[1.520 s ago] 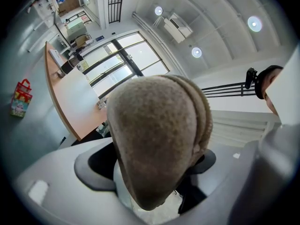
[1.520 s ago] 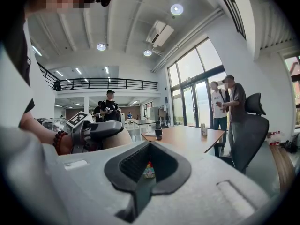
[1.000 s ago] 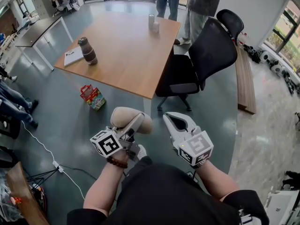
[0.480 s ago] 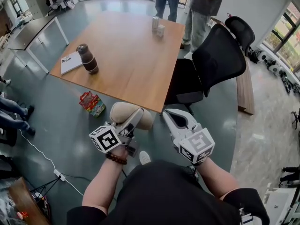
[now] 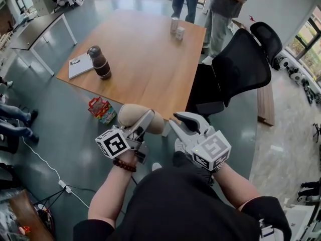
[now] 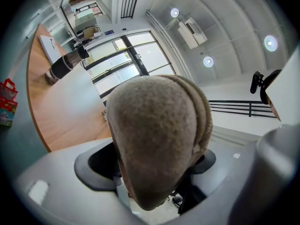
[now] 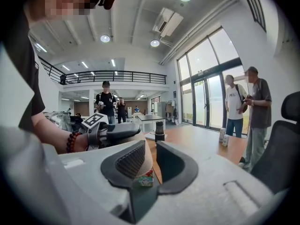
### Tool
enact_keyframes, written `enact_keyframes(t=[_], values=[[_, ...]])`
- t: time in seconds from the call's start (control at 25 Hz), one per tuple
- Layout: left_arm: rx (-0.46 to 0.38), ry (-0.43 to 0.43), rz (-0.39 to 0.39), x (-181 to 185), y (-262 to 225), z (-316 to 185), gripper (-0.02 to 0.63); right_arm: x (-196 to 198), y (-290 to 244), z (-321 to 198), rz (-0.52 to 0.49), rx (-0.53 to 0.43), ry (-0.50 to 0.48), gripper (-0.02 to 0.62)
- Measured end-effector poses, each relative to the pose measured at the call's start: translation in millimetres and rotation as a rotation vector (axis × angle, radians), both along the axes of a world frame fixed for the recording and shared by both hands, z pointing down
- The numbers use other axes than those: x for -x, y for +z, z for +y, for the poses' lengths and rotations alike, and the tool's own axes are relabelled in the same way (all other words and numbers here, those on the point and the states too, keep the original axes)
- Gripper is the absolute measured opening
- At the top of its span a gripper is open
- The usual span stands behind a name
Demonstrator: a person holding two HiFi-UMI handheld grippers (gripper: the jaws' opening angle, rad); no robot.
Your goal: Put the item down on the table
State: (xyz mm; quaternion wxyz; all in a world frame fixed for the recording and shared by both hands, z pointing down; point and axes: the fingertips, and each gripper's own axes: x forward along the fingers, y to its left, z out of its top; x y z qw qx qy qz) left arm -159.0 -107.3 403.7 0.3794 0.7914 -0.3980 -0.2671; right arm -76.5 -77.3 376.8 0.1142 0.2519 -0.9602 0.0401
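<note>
The tan rounded item point(image 5: 131, 120) was clamped between the jaws of the left tool point(image 5: 144, 128) and held in the air over the floor, just short of the near edge of the wooden worktop point(image 5: 145, 54); in the left gripper view it filled the space between the jaws. The right tool point(image 5: 181, 123), just beside it, carried nothing, and its jaws were opening with only a narrow gap between them. On the worktop stood a dark bottle point(image 5: 100, 62) beside a white booklet point(image 5: 79, 66), with two small cans point(image 5: 177, 27) at the far end; the near part was bare. A colourful box point(image 5: 101, 109) lay on the floor. Judgement: the carrying step was in hand, with placement not yet begun. The next move calls for reaching forward over the bare near surface, lowering until the item rests there, then releasing.
</note>
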Motion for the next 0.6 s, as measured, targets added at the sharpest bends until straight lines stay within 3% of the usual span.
enact_keyframes(t=[0.36,0.6], values=[[0.01,-0.027,-0.011,12,2,-31,0.416,29,9,-18,0.019,0.016,-0.162,0.274],[0.001,-0.011,0.009,6,0,-57,0.416,34,15,-44,0.042,0.011,-0.204,0.349]])
